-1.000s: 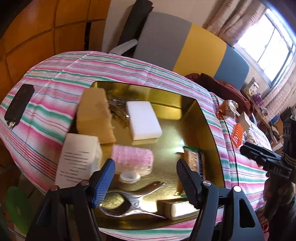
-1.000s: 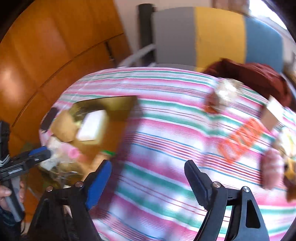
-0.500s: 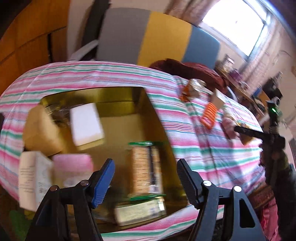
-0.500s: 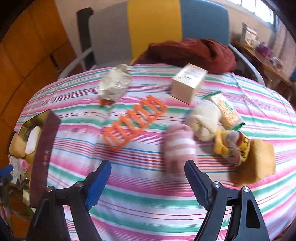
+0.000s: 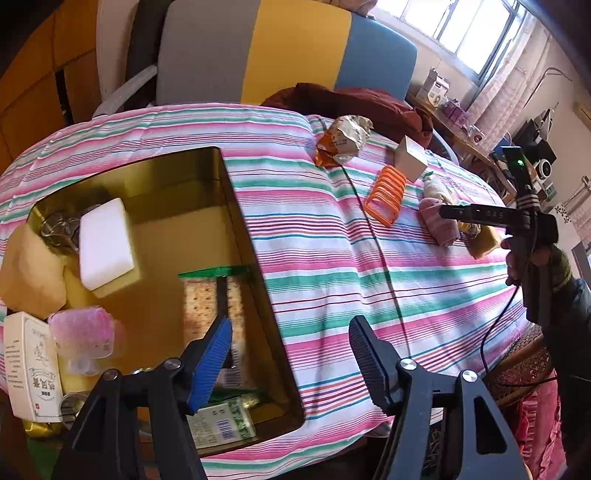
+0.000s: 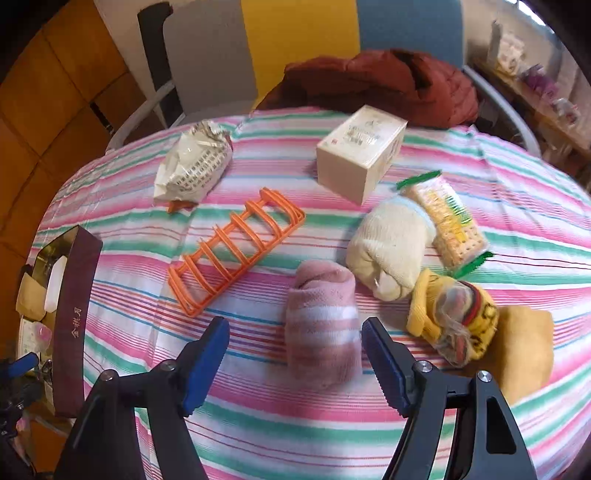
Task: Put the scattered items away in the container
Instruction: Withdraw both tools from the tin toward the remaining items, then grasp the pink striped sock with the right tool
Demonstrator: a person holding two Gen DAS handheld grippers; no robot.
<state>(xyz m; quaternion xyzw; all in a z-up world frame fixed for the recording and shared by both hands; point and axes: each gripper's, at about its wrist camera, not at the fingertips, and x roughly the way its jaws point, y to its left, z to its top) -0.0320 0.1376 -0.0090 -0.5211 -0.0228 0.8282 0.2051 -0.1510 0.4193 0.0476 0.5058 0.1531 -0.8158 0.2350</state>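
Above the pink sock (image 6: 320, 325), right tool (image 6: 295, 350) wide open, empty

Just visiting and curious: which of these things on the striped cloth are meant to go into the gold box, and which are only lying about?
For the job:
gold box
pink sock roll
cream sock roll
orange rack
cracker pack
beige carton
crumpled wrapper
yellow bundle

Just lying about:
red jacket
chair

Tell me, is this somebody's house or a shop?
Probably somebody's house. A table with a striped tablecloth holds rolled socks and a cracker pack; a jacket lies on a chair, and curtains hang at a window.
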